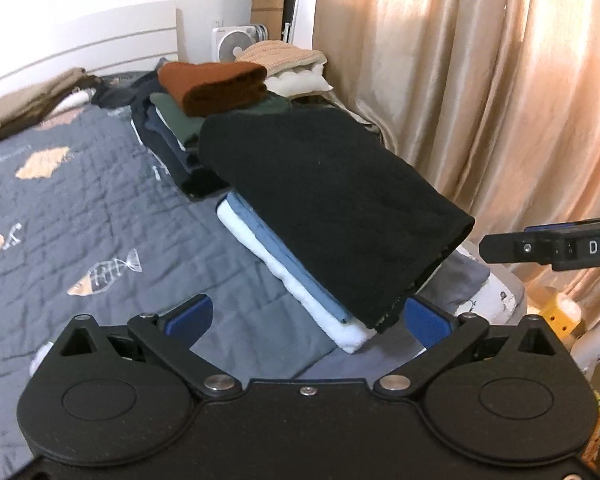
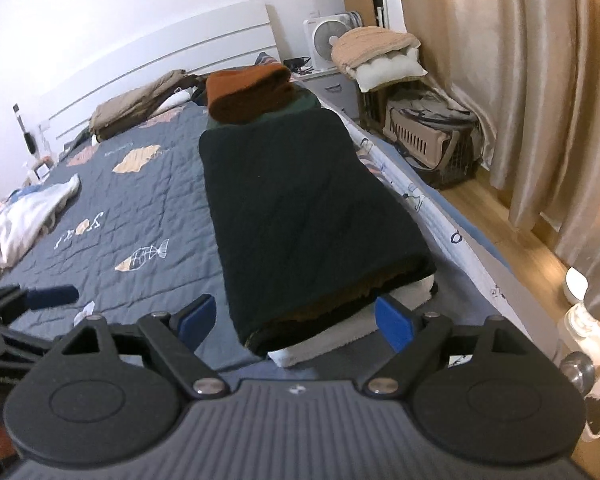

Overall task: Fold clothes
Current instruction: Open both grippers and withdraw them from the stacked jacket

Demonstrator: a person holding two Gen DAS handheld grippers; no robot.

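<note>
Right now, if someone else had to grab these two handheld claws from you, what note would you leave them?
Left gripper: jaws open, holding nothing.
Right gripper: jaws open, holding nothing.
Black folded garment lies on top of the near stack of folded clothes on the bed.
A rust-brown folded piece tops the stack behind.
Left: a white crumpled garment at the bed's far side looks unfolded.

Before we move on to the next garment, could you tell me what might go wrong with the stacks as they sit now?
1. The folded black knit garment overhangs the light blue and white folded pieces beneath, so it may slide off.
2. That stack sits near the bed's curtain-side edge; a nudge could tip it to the floor.
3. The crumpled white garment lies unfolded and could be overlooked.
</note>
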